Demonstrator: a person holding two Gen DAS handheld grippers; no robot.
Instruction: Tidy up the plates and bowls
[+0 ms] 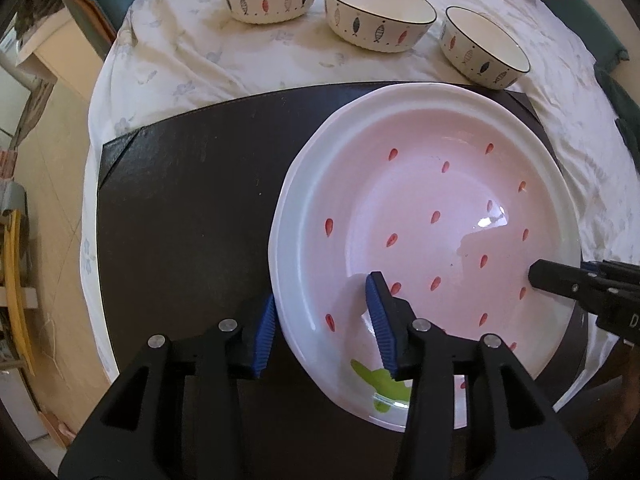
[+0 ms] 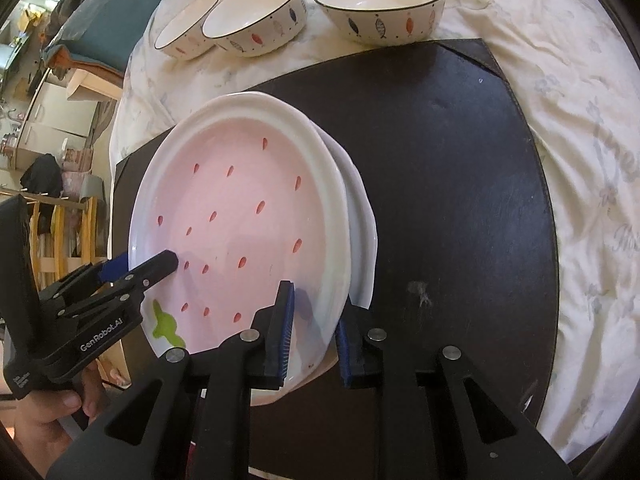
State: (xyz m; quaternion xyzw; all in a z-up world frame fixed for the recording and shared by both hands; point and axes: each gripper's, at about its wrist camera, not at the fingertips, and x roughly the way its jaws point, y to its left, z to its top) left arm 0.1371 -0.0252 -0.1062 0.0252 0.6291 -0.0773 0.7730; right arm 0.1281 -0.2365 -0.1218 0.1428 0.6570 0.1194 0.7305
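Three bowls (image 1: 379, 14) behind pink plate (image 1: 424, 216), apparently stacked.

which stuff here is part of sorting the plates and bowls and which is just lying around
Job: pink plate, white plate under it, three fish bowls, left claw, right claw.

Lying about: dark mat, tablecloth, teal chair.

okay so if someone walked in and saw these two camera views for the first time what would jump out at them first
First, the big pink plate dotted with red seed marks, stacked on another white plate on the dark mat. Next, both grippers straddling its rim from opposite sides: the left gripper with a gap at its pads, the right gripper closer on the rim. Behind, three fish-patterned bowls line up on the white tablecloth.
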